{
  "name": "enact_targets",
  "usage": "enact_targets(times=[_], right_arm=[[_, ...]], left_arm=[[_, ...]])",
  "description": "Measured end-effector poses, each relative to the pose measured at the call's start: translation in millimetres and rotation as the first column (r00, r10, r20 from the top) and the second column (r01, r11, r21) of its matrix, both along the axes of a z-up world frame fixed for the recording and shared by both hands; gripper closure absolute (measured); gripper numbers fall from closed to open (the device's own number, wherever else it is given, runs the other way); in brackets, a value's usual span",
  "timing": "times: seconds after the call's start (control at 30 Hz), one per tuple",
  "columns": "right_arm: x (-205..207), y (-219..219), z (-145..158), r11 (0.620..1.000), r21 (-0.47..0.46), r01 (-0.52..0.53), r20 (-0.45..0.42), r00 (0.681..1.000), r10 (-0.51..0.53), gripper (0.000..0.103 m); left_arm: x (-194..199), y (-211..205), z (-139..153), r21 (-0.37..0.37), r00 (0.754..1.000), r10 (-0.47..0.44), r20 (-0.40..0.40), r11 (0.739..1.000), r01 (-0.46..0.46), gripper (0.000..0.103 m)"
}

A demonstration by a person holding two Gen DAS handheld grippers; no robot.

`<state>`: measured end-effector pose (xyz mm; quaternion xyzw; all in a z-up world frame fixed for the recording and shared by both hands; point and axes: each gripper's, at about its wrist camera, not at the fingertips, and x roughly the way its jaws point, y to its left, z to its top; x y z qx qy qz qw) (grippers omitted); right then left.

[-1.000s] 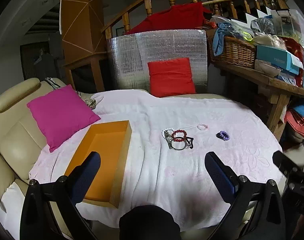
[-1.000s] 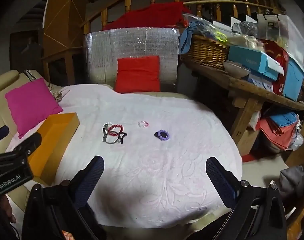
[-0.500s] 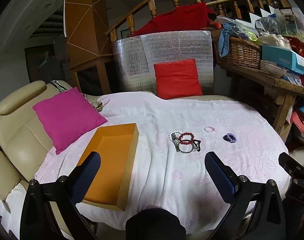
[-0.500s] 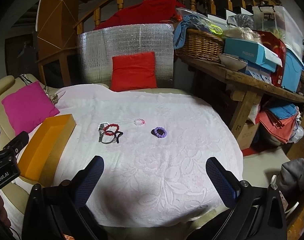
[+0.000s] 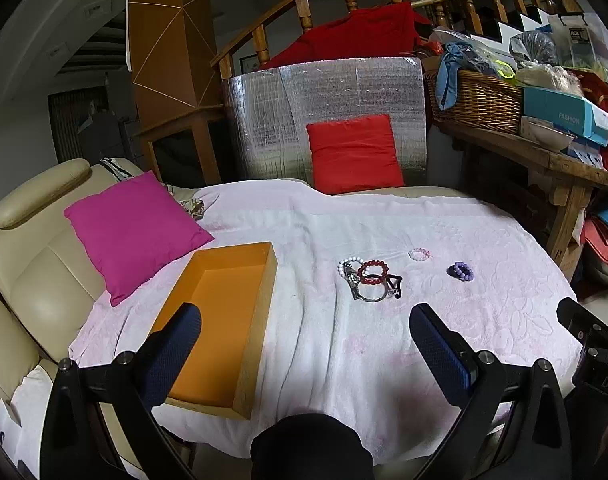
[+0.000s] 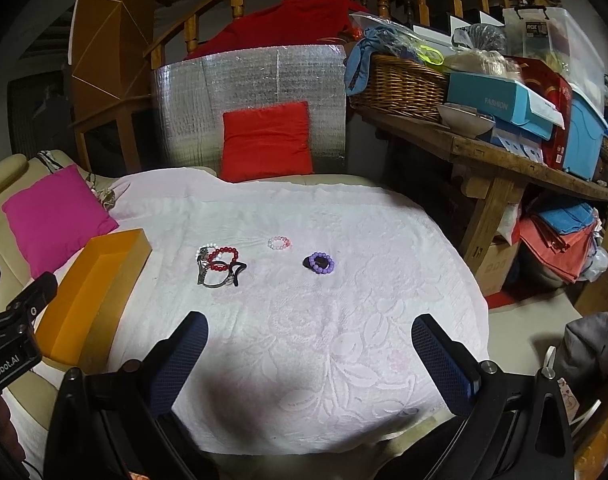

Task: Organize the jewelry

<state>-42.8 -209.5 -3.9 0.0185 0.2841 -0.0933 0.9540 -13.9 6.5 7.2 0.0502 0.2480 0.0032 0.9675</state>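
On a pale pink cloth [image 5: 335, 344] lies a cluster of jewelry: a red bead bracelet [image 5: 373, 273] [image 6: 223, 260], a white bead bracelet, a silver bangle and a dark piece. To its right lie a small pink bead bracelet [image 5: 418, 255] [image 6: 279, 242] and a purple bead bracelet [image 5: 460, 271] [image 6: 320, 263]. An open orange box [image 5: 220, 320] [image 6: 92, 288] stands left of them, empty. My left gripper [image 5: 304, 344] is open and empty near the box's near end. My right gripper [image 6: 309, 352] is open and empty, short of the purple bracelet.
A magenta cushion [image 5: 132, 228] leans on the cream sofa at left. A red cushion [image 5: 353, 152] stands against a silver foil panel at the back. A wooden bench [image 6: 503, 156] with a wicker basket and boxes runs along the right.
Both grippers have drawn back and risen a little, so the box and the jewelry sit slightly farther away and more centred. Nothing on the cloth has moved.
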Motion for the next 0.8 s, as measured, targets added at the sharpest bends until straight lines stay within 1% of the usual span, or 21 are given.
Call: enact_targets(times=[0.4,0.8], right_arm=[[8.6,2.1,0.4,1.000,-0.005,-0.003,-0.002,1.000,0.003,0.000],[29.0,-6.1,-3.5,1.000,-0.001,0.010,-0.007,1.000,-0.010,0.000]], left_arm=[[4.6,-1.6,-6.0,0.017,1.000,0.000,-0.003,1.000,0.000,0.000],[18.5,-0.3,-13.8,0.030,1.000,0.017,-0.023,0.999,-0.017,0.000]])
